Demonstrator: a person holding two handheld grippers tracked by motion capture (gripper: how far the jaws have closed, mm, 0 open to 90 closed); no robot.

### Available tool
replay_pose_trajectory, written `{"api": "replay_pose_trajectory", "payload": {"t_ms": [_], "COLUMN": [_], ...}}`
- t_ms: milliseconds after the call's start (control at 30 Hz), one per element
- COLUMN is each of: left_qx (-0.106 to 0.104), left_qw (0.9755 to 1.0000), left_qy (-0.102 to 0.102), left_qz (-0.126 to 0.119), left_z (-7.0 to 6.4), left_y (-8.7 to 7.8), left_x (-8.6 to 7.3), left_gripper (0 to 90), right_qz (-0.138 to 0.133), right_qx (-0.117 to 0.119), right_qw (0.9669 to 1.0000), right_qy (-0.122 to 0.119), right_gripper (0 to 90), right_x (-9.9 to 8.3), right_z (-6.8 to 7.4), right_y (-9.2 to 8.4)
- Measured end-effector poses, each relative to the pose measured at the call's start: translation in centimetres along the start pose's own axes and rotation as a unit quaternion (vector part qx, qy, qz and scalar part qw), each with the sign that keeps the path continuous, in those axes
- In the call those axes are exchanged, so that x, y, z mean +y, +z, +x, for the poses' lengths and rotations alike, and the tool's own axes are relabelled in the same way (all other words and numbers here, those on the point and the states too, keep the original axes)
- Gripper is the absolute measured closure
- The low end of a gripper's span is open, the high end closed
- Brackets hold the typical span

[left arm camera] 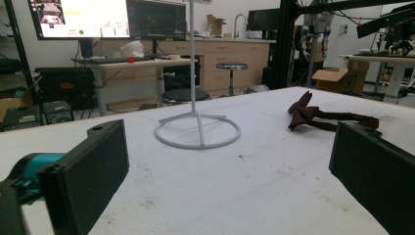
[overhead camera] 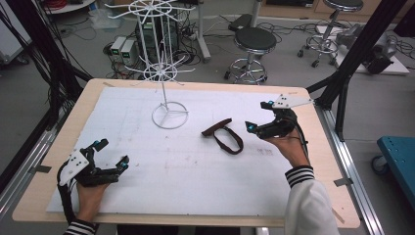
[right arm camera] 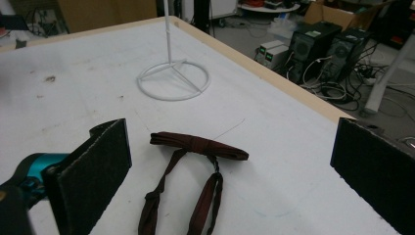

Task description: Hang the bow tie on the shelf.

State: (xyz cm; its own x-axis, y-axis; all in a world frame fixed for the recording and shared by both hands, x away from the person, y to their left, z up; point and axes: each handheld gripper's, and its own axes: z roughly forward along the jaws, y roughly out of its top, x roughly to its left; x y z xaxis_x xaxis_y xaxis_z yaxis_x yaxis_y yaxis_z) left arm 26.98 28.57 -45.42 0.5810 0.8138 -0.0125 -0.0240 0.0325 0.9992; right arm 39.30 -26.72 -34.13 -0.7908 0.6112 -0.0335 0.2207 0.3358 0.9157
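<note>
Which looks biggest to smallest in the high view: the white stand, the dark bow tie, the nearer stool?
1. White stand, tallest and widest by far.
2 and 3. Stool and bow tie cover similar areas. The stool sits farther from the camera, so I won't rank those two.

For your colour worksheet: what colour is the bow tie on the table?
Dark brown; the bow tie shows best in the right gripper view.

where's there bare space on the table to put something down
The widest bare patch is the white mat between the left gripper and the right gripper. The far-left stretch beside the white rack is bare too. It is tighter between the rack's ring base and the dark bow tie, close before the right gripper.
</note>
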Motion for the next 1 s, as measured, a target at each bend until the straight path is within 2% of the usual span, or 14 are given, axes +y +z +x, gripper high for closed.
{"api": "replay_pose_trajectory", "payload": {"t_ms": [133, 167, 200, 400, 467, 533, 667, 833, 900, 1000], "left_qx": [0.0, 0.001, 0.0, 0.001, 0.0, 0.0, 0.0, 0.0, 0.001, 0.001], "left_qw": [1.0, 1.0, 1.0, 1.0, 1.0, 1.0, 1.0, 1.0, 1.0, 1.0], "left_qy": [0.0, 0.0, 0.0, 0.0, 0.0, 0.0, 0.0, -0.001, 0.0, 0.0], "left_qz": [0.0, 0.0, 0.0, 0.0, 0.0, 0.001, 0.001, 0.001, 0.001, 0.001], "left_z": [0.0, 0.0, 0.0, 0.0, 0.0, 0.0, 0.0, 0.0, 0.0, 0.0], "left_y": [0.0, 0.0, 0.0, 0.0, 0.0, 0.0, 0.0, 0.0, 0.0, 0.0], "left_x": [0.0, 0.0, 0.0, 0.0, 0.0, 0.0, 0.0, 0.0, 0.0, 0.0], "left_gripper": [1.7, 1.7, 1.7, 1.7, 1.7, 1.7, 1.7, 1.7, 1.7, 1.7], "right_qz": [0.022, 0.019, 0.03, 0.047, 0.071, 0.082, 0.087, 0.104, 0.12, 0.126], "right_qx": [0.017, 0.018, 0.022, 0.04, 0.045, 0.051, 0.056, 0.068, 0.07, 0.076], "right_qw": [0.9995, 0.9995, 0.9991, 0.9979, 0.996, 0.9947, 0.9939, 0.9909, 0.9886, 0.9875], "right_qy": [-0.015, -0.017, -0.021, -0.018, -0.029, -0.034, -0.038, -0.051, -0.058, -0.057], "right_gripper": [0.7, 0.7, 0.7, 0.7, 0.7, 0.7, 0.7, 0.7, 0.7, 0.7], "right_x": [1.1, 1.2, 1.5, 1.8, 1.8, 2.0, 2.6, 3.4, 3.6, 3.7], "right_z": [-0.4, -0.5, -0.8, -1.5, -1.7, -1.7, -1.9, -2.2, -2.3, -2.4], "right_y": [0.9, 1.0, 1.6, 3.0, 3.8, 4.4, 5.4, 6.7, 7.5, 8.0]}}
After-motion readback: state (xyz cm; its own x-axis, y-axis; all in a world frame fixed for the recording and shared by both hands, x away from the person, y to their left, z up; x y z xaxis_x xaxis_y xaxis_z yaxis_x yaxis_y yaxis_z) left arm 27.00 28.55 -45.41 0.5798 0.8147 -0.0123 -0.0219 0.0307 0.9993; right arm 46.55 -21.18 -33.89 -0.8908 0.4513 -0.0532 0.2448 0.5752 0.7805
